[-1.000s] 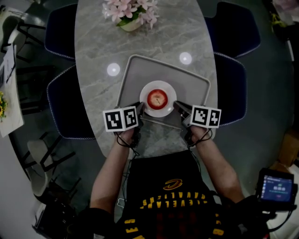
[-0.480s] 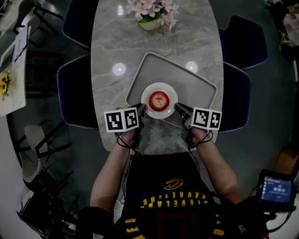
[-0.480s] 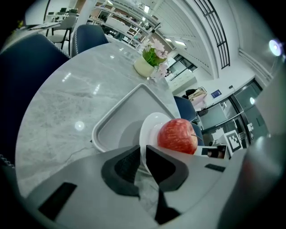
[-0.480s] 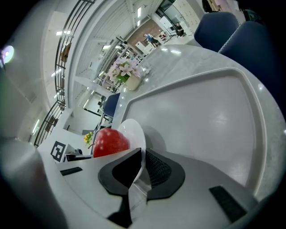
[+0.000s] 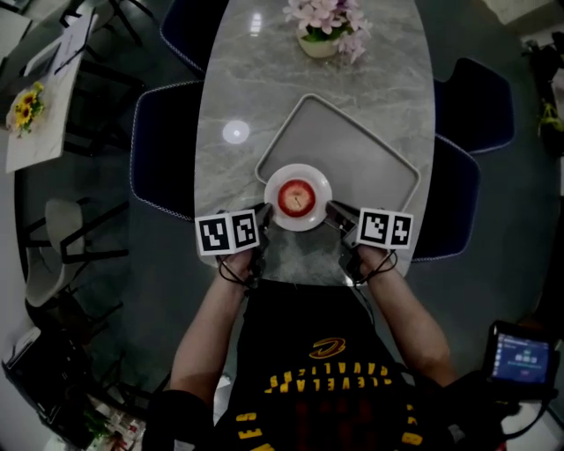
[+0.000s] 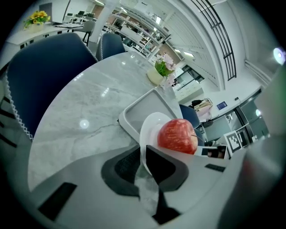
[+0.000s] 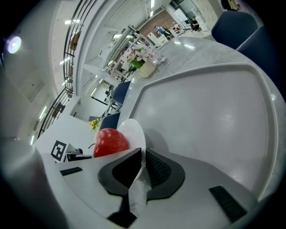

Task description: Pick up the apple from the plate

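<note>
A red apple sits in the middle of a small white plate. The plate hangs over the near corner of a grey tray on the marble table. My left gripper is shut on the plate's left rim and my right gripper is shut on its right rim. The left gripper view has the apple just beyond the jaws, with the left gripper pinching the plate edge. From the right gripper, the pinched plate rim and the apple appear at left.
A pot of pink flowers stands at the far end of the table. Dark blue chairs line both sides. A side table with yellow flowers is at far left. A handheld screen glows at lower right.
The plate with the apple, held by both grippers, has shifted from inside the tray to over its near edge. The head view has swung, so the table now sits higher and further right.
</note>
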Tool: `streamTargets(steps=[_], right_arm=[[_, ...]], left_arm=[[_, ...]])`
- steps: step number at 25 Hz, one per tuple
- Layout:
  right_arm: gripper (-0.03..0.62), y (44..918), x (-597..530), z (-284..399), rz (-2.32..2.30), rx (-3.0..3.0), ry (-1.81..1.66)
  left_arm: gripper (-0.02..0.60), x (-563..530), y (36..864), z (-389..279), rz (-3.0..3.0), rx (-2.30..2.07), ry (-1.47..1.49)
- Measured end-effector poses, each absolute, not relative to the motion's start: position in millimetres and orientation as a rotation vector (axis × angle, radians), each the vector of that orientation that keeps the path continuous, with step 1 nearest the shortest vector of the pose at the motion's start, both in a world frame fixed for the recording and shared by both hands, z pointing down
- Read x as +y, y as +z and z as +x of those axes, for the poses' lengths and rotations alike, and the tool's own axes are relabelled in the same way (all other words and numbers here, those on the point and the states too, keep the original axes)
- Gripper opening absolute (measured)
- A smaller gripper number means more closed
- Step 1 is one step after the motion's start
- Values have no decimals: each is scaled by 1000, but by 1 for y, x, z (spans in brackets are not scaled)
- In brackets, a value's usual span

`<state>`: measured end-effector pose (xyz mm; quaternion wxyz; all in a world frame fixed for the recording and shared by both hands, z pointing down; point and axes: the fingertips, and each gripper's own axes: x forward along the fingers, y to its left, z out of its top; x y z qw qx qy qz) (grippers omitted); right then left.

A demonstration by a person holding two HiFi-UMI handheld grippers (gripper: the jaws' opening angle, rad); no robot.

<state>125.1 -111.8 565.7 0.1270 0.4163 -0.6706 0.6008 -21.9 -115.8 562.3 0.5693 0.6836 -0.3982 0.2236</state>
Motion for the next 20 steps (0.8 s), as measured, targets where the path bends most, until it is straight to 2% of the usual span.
streamTargets(steps=[10, 20], right_arm=[[39, 531, -77, 85, 1043, -2022, 1662], [40, 541, -46, 49, 955, -1992, 1626]], left_arm=[[43, -59, 528, -62, 1537, -1048, 400], [43, -17, 539, -96, 1477, -1071, 348]])
